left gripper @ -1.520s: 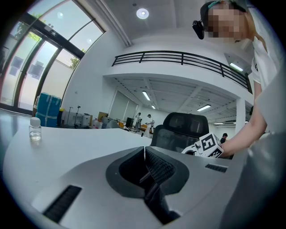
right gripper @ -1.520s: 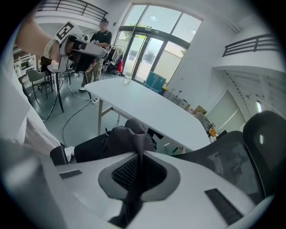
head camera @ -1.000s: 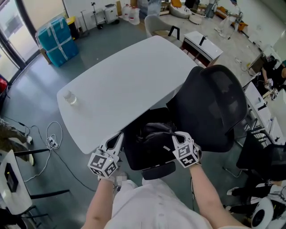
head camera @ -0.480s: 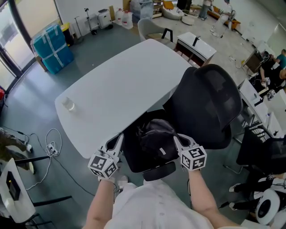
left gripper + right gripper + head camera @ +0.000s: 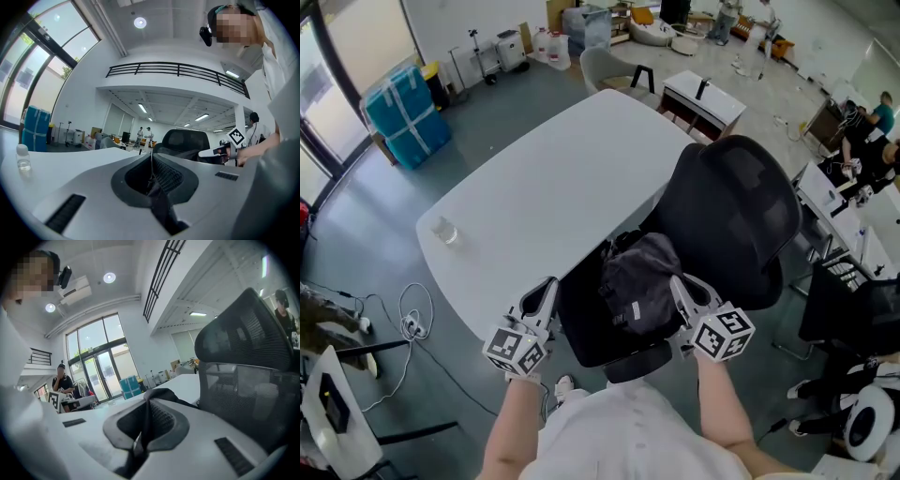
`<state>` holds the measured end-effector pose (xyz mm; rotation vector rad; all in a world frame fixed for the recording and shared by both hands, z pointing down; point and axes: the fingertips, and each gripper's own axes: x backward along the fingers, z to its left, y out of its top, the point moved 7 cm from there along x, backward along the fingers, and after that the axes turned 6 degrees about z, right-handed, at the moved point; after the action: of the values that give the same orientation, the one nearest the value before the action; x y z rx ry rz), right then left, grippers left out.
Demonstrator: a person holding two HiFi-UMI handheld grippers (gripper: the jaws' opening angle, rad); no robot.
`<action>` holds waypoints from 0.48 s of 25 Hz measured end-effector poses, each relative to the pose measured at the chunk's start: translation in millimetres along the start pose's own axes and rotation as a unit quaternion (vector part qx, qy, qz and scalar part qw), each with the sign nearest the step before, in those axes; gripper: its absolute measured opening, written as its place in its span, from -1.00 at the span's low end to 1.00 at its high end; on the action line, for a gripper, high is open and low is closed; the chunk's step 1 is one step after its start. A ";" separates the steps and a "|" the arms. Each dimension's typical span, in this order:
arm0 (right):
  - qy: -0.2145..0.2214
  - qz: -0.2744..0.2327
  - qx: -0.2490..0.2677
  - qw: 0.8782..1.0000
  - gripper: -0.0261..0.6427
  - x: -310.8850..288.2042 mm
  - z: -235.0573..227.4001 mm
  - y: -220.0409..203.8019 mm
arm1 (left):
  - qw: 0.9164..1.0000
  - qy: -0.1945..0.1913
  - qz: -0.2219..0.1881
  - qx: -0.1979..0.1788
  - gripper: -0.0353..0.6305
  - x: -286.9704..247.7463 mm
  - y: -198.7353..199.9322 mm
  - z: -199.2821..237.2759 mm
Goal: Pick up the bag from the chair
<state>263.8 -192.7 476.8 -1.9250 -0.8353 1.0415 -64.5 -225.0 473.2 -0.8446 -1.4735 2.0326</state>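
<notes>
A dark grey bag (image 5: 639,281) hangs just above the black seat (image 5: 581,328) of an office chair, in front of its mesh back (image 5: 731,216). My right gripper (image 5: 680,281) is at the bag's right side, shut on its fabric. In the right gripper view a fold of black bag cloth (image 5: 164,393) rises out of the closed right gripper (image 5: 146,411). My left gripper (image 5: 548,286) sits at the seat's left edge, apart from the bag. Seen from its own camera, the left gripper (image 5: 151,164) is shut with nothing visible in it.
A long white table (image 5: 544,187) runs just beyond the chair, with a small clear bottle (image 5: 443,230) near its left end. Cables (image 5: 408,291) lie on the floor to the left. Other chairs and desks (image 5: 844,234) crowd the right side.
The bag has risen off the seat in my right gripper, which moved up and slightly right. The left gripper stayed at the seat's left edge.
</notes>
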 end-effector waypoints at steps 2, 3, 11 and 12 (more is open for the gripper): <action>0.004 -0.015 -0.005 1.000 -0.86 3.7 1.7 8.5 | 1.000 -0.001 -0.001 -0.003 -0.81 -1.0 2.0 0.9; 0.006 -0.023 -0.008 1.000 -0.86 5.6 2.2 12.7 | 1.000 -0.001 0.000 -0.004 -0.82 -1.2 2.9 1.1; 0.026 -0.071 -0.021 0.997 -0.86 13.8 12.1 34.3 | 1.000 0.001 -0.006 -0.008 -0.82 6.2 11.7 4.5; 0.028 -0.074 -0.021 0.997 -0.86 13.6 12.9 35.4 | 1.000 0.000 -0.007 -0.009 -0.82 6.5 12.3 4.7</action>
<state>264.9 -194.5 436.8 -1.8867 -0.9594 0.8833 -72.8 -227.3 461.3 -0.8397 -1.4949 2.0120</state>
